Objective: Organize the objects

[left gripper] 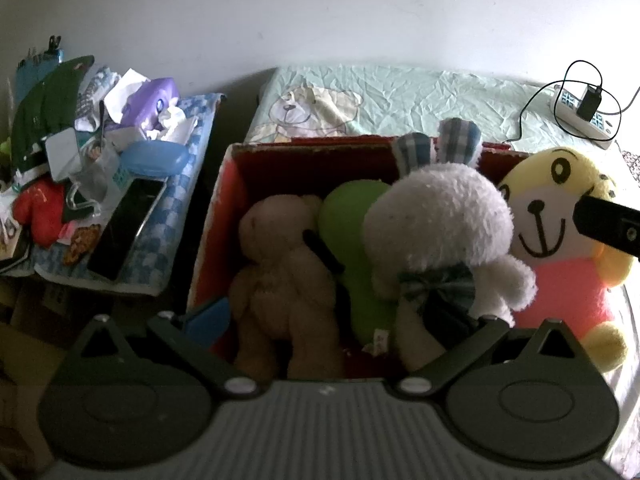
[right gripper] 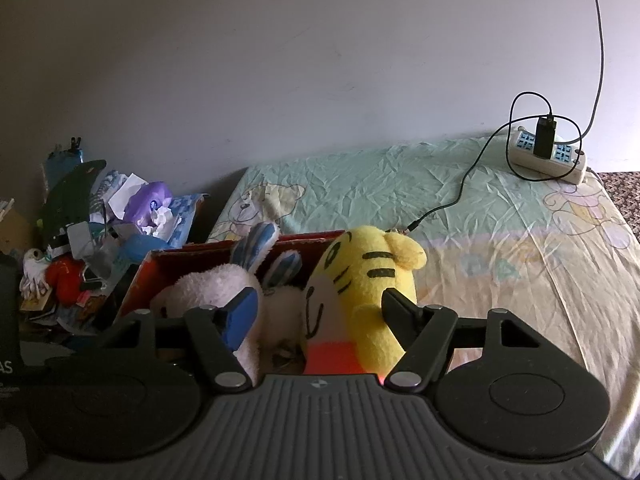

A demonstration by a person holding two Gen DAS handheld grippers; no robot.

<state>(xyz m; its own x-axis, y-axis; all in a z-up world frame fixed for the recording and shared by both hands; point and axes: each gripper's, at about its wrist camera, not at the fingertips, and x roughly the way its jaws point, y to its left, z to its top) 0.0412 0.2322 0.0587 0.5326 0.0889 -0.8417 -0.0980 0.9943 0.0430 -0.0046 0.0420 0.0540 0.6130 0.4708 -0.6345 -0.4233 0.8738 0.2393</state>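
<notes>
Yellow plush makes up the head and arms of a tiger toy, which is seen between the spread fingers of the right gripper; whether the fingers are pressing it cannot be told, though a wide gap is kept between them. The toy's orange body is seen low in the right wrist view, and in the left wrist view its smiling face is shown at the right outer side of a red cardboard box, with a dark finger of the right gripper lying across its cheek.

Inside the box a white fluffy rabbit with checked ears and a checked bow is leaned against a green plush toy, and a brown teddy bear is packed in at the left, touching the green one. The left gripper is held over the near edge of the box with its fingers well apart and nothing between them; its blue pad is seen just beside the bear.

The box is set on a bed covered with a crumpled pale green sheet printed with cartoon bears. A white power strip with a black charger and looping cable is placed at the far right corner of the bed. To the left of the box, a checked blue cloth is piled with clutter, including a dark tablet, a purple tissue pack and a red item
</notes>
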